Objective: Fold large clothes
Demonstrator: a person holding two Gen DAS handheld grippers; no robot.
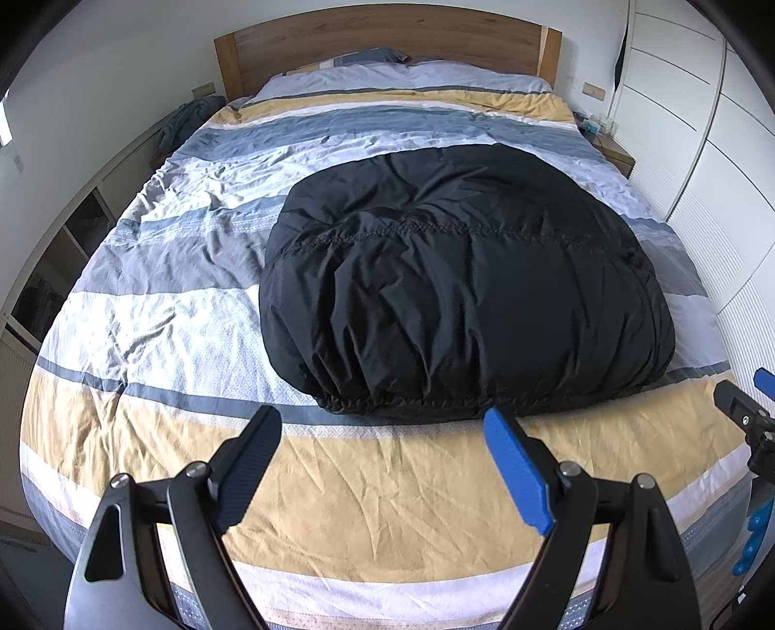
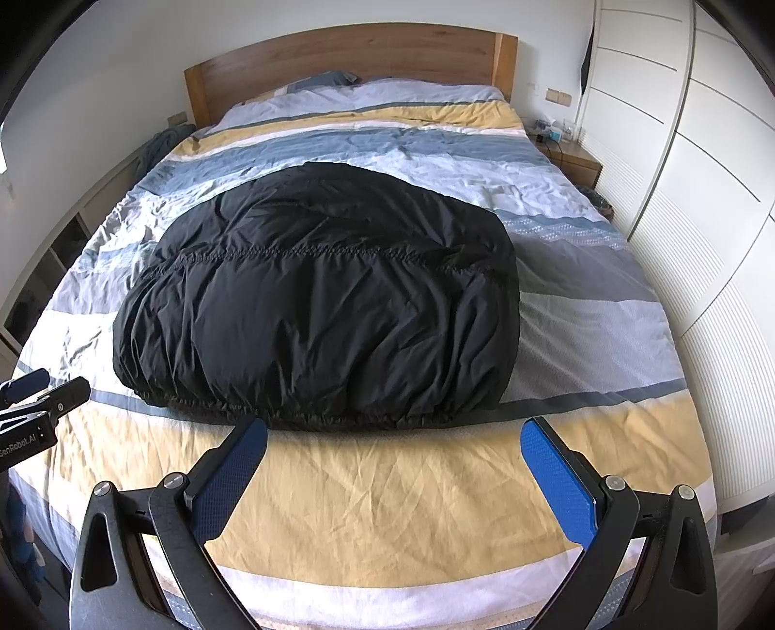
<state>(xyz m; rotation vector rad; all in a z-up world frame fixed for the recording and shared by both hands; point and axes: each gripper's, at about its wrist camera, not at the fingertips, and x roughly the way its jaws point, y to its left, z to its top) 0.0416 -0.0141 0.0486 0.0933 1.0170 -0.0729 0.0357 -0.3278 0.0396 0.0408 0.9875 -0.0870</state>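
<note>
A large black padded jacket [image 1: 460,291] lies folded into a puffy bundle on the striped bed cover [image 1: 160,329], its gathered hem toward me. It also shows in the right wrist view [image 2: 319,310]. My left gripper [image 1: 382,421] is open and empty, held over the yellow stripe just short of the hem. My right gripper [image 2: 395,429] is open and empty, also just short of the hem. The right gripper shows at the right edge of the left wrist view [image 1: 746,402], and the left gripper at the left edge of the right wrist view [image 2: 43,387].
The wooden headboard [image 1: 387,43] and pillows [image 1: 378,58] are at the far end. White wardrobe doors [image 2: 702,194] run along the right side with a bedside table [image 2: 576,162]. Low shelving [image 1: 63,252] lines the left wall.
</note>
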